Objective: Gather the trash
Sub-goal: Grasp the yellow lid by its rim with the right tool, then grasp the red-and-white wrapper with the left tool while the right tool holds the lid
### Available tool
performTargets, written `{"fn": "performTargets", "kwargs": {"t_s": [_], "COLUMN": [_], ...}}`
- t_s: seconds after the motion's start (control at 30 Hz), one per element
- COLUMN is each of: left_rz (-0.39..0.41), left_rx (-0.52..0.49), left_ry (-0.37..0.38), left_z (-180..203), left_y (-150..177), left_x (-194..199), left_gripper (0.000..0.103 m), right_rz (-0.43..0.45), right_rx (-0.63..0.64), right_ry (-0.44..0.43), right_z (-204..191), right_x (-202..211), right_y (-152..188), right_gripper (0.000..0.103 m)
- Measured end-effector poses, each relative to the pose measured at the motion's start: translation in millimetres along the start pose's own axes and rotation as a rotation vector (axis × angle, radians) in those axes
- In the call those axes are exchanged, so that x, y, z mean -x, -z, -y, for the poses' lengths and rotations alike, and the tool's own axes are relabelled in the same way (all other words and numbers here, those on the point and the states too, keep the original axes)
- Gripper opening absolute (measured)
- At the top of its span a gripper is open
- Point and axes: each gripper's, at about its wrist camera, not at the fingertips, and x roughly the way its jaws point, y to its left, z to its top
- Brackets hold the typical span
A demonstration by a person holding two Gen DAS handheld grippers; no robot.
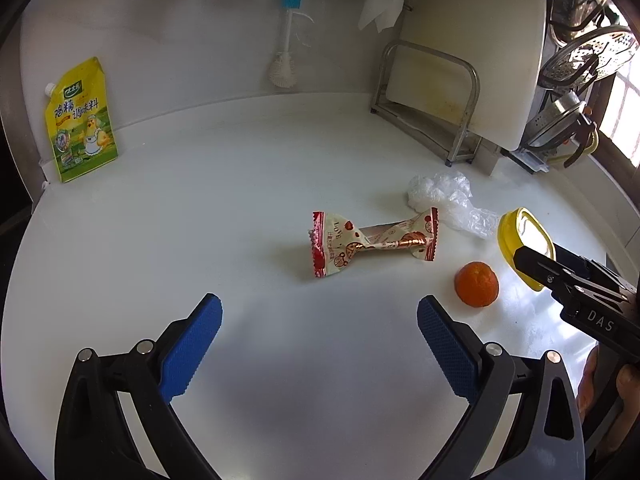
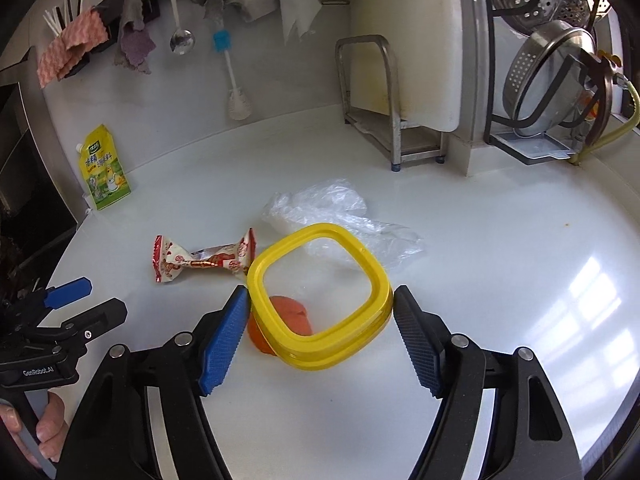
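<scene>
A red-and-cream snack wrapper [image 1: 372,244] [image 2: 204,260] lies crumpled on the white counter [image 1: 260,184]. Behind it is a crinkled clear plastic bag [image 1: 444,196] [image 2: 332,208]. A small orange fruit [image 1: 477,284] sits to the right. In the right wrist view the fruit [image 2: 288,316] shows through the container. My right gripper [image 2: 320,292] is shut on a clear container with a yellow rim [image 2: 320,300] [image 1: 524,244], held tilted above the counter. My left gripper [image 1: 320,304] [image 2: 96,298] is open and empty, short of the wrapper.
A yellow seasoning pouch [image 1: 82,120] leans on the back wall at left. A metal rack with a white cutting board [image 1: 432,100] stands at back right, and a dish rack with steel pots [image 2: 552,80] beyond it. A brush, a ladle and cloths hang on the wall.
</scene>
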Motion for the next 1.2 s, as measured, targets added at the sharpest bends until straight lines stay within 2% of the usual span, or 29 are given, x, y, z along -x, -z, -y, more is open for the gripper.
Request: {"fn": "performTargets", "kwargs": {"t_s": [0.13,0.3,0.4,0.57,0.7,0.83,0.97,1.07,1.2], "left_rz": [-0.027,-0.071,-0.06,-0.04,-0.003,0.011,-0.007,-0.059,-0.093], "left_rx": [-0.06,-0.076,-0.148,-0.23,-0.357,-0.478,-0.513,-0.522,-0.514], "left_ry": [-0.014,-0.002,0.002,0.081,0.141,0.152,0.228,0.283,0.308], "left_z": [12,9,11,8,12,17,18,17,15], "left_y": [-4,-10,-14,-22,-24,-27,-34,-39,-47], "left_x": [-16,-32,-34,-39,-41,-48,-57,-70,-81], "left_gripper": [0.096,0.096,0.096,0.096,0.096,0.096,0.096,0.096,0.096], "right_rz": [0.029,0.043,0.05,0.054,0.047,0.044,0.039,0.038,0.035], "right_rx": [-0.063,-0.119,-0.156,-0.16,-0.162,-0.177,-0.187,-0.188,-0.196], "right_ry": [-0.035,-0.082,-0.118,-0.135,-0.15,-0.167,-0.182,-0.185,-0.196], "right_z": [19,32,39,39,38,40,40,40,41], "right_x": [9,15,18,19,18,17,16,16,14], "right_y": [-2,-2,-3,-3,-2,-2,-2,-1,-1], "right_gripper": [0.07,0.07,0.07,0.071,0.071,0.071,0.071,0.071,0.071]}}
